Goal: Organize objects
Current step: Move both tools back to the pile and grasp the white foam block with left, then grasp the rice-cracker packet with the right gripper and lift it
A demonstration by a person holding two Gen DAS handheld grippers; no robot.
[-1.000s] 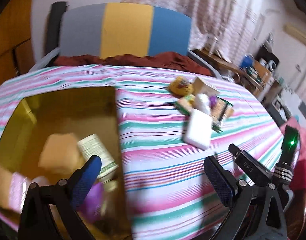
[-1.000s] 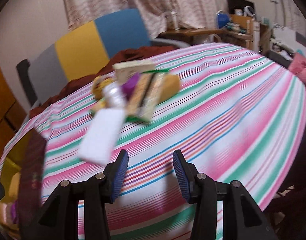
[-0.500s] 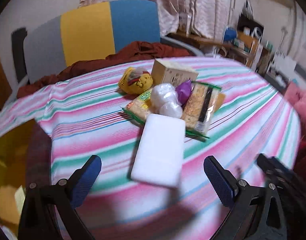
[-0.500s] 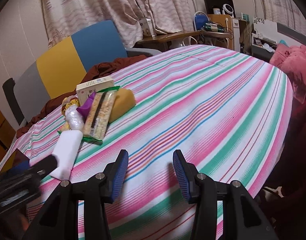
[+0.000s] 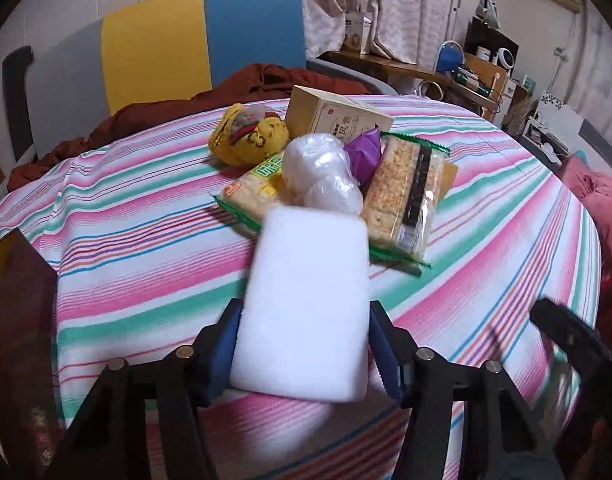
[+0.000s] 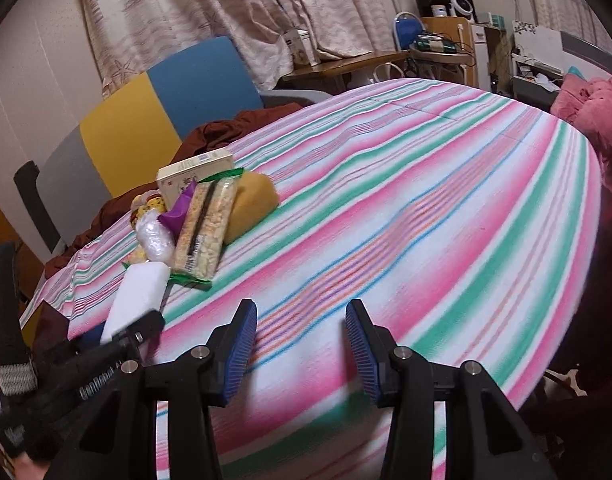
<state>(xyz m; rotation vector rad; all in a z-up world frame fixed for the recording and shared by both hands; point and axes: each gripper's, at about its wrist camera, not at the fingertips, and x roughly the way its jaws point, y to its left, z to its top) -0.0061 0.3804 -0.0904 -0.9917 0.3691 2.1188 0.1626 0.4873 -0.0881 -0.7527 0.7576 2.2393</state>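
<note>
White sponge clamped in left tongs, just closed; right tongs apart (empty).

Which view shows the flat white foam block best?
Left wrist view. The flat white foam block fills the centre there, its whole top face visible, with the left gripper having just closed onto its sides. The right wrist view catches it only edge-on at far left, partly hidden by that gripper.

Black gripper frames, blue ribbed jaws, silver screws
</note>
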